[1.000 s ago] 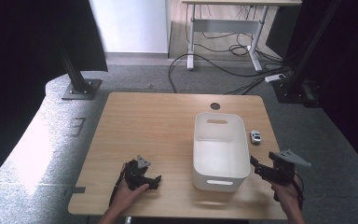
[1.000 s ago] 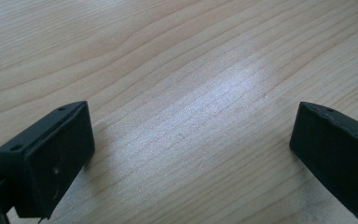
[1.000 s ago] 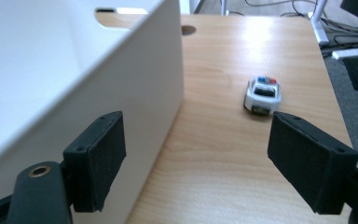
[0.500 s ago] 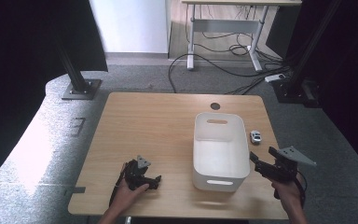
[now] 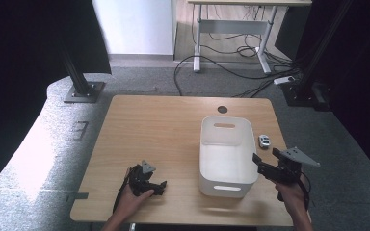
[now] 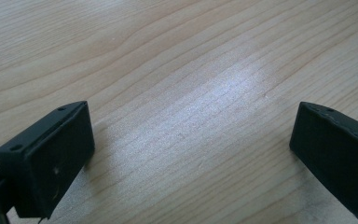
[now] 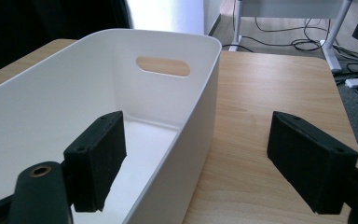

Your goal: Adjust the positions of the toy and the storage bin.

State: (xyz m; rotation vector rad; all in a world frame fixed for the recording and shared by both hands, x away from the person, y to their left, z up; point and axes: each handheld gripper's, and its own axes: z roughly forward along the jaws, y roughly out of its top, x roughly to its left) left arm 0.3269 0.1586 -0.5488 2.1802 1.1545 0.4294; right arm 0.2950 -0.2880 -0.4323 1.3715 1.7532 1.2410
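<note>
White plastic bin [image 5: 226, 154] sat where it had been a second earlier, on the right half of the table, handle slots at its near and far ends, nothing visible inside. Right gripper [image 5: 256, 160] had crept slightly toward the bin's right wall over the last second; left gripper [image 5: 161, 185] had barely shifted. Small toy car [image 5: 264, 141] stayed put on the wood just right of the bin, near the far corner.

Light wood table [image 5: 154, 125] carried a round cable hole [image 5: 222, 109] near its far edge. Grey carpet surrounded it, black stand posts rose at left and right, and a second desk stood at the back with cables [image 5: 231, 62] trailing under it.

Right hand [image 5: 291, 195] came in from the bottom edge, with the grey three-cornered plate on top of the gripper, aimed left and forward at the bin. In the right gripper view the jaws stood wide apart, straddling the bin's right wall [image 7: 186, 154]: one pad [image 7: 98, 158] over the inside, the other [image 7: 307, 163] over bare wood outside. I couldn't tell whether either pad touched the wall.

Left hand [image 5: 135, 197] rested low on the near-left tabletop, well apart from the bin. Left gripper view showed its jaws spread wide over bare wood, holding nothing.
</note>
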